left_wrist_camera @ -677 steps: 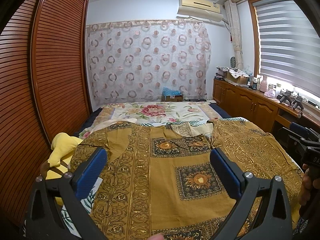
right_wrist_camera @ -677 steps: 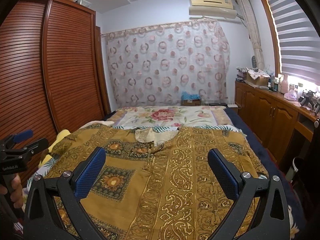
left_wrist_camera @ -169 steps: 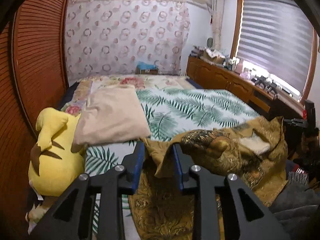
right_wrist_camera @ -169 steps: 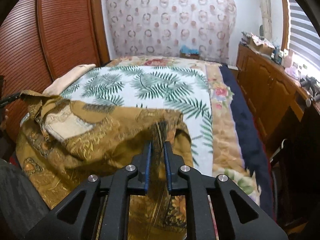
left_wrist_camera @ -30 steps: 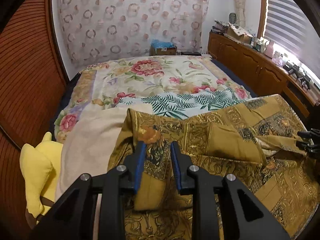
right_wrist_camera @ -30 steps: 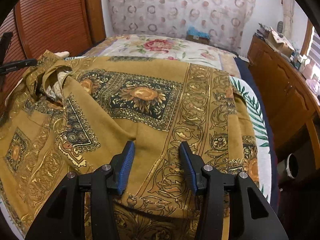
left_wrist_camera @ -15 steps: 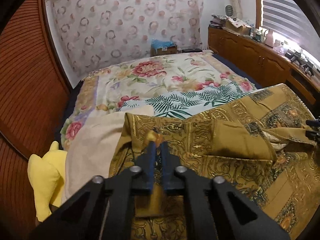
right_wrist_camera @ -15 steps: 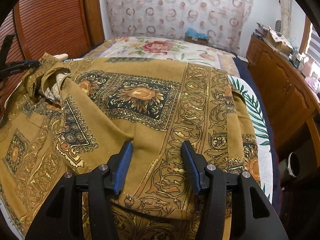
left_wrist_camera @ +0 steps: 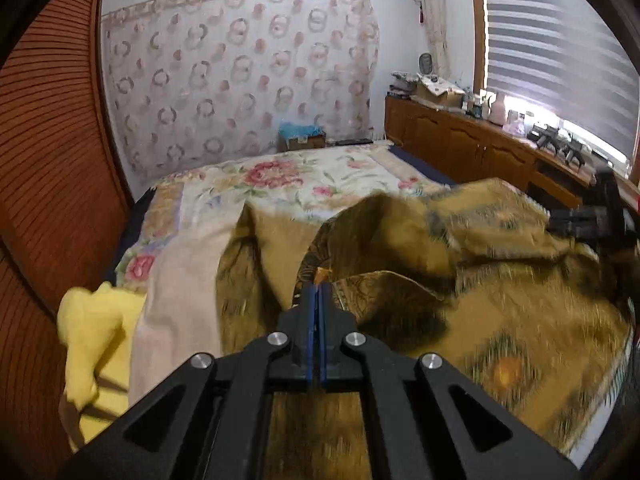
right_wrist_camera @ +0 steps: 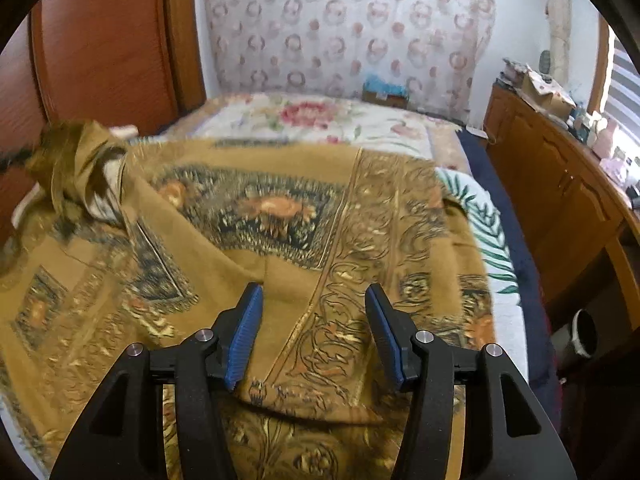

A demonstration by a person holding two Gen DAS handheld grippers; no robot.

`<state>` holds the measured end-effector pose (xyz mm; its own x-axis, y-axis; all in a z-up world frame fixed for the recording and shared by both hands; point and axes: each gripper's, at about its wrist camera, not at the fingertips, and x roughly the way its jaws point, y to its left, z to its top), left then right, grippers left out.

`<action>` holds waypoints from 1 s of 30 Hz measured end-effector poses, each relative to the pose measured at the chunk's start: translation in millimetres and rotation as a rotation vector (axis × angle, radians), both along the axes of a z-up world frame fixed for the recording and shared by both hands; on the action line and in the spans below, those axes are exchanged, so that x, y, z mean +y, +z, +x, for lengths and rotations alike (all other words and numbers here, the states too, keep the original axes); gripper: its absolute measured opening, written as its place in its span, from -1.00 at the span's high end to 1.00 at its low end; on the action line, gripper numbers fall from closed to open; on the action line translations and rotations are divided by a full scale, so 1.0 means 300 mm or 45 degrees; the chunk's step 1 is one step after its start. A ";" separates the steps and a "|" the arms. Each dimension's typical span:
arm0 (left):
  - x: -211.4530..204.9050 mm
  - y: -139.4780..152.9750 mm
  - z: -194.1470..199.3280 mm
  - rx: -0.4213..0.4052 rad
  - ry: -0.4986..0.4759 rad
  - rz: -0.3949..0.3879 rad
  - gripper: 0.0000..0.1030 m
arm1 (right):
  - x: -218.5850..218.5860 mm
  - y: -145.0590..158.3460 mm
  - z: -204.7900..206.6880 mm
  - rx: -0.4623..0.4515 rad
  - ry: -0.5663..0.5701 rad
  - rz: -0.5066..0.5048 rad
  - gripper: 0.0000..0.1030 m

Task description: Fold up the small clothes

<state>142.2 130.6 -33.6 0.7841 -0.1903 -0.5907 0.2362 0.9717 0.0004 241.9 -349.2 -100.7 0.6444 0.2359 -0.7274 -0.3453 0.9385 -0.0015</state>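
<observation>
A yellow soft toy (left_wrist_camera: pixel 94 344) lies at eight o'clock beside a beige pillow (left_wrist_camera: pixel 176 292). The flowered bedspread (left_wrist_camera: pixel 288 184) sits in the middle. A wooden cabinet (left_wrist_camera: pixel 460 148) stands at three o'clock, a ring-patterned curtain (left_wrist_camera: pixel 240 92) at twelve.

The bed (left_wrist_camera: pixel 280 184) carries a floral quilt (left_wrist_camera: pixel 304 178) toward its far end, a palm-print sheet (right_wrist_camera: pixel 490 240) at its right edge, and a mustard patterned shirt (right_wrist_camera: pixel 280 216) across the near half.

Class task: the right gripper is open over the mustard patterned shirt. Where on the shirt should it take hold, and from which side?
Probably the near folded edge of the mustard patterned shirt, approached from above and the near side: that lip lies doubled just below the open right gripper, thin enough to pinch.
</observation>
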 end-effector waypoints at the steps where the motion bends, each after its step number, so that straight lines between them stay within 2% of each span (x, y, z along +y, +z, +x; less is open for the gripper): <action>1: 0.015 -0.010 -0.032 -0.004 0.005 -0.001 1.00 | -0.020 0.020 -0.012 -0.016 -0.014 0.017 -0.05; 6: 0.070 -0.040 -0.134 0.014 0.035 -0.034 0.99 | -0.083 0.080 -0.031 -0.053 -0.063 0.019 -0.05; 11: 0.099 -0.026 -0.169 -0.002 0.060 -0.096 0.68 | -0.125 0.087 -0.022 -0.038 -0.111 0.008 -0.05; 13: 0.105 -0.017 -0.168 -0.007 0.069 -0.126 0.64 | -0.128 0.079 -0.015 -0.024 -0.122 0.003 -0.05; 21: 0.087 0.021 -0.079 -0.036 0.133 -0.203 0.61 | -0.118 0.047 -0.011 0.002 -0.117 -0.006 -0.05; 27: 0.095 -0.006 0.035 0.050 0.210 -0.228 0.61 | -0.096 0.044 -0.013 -0.008 -0.115 -0.033 -0.06; 30: 0.109 -0.057 0.058 0.117 0.260 -0.188 0.61 | -0.111 0.041 -0.012 -0.003 -0.138 -0.053 -0.16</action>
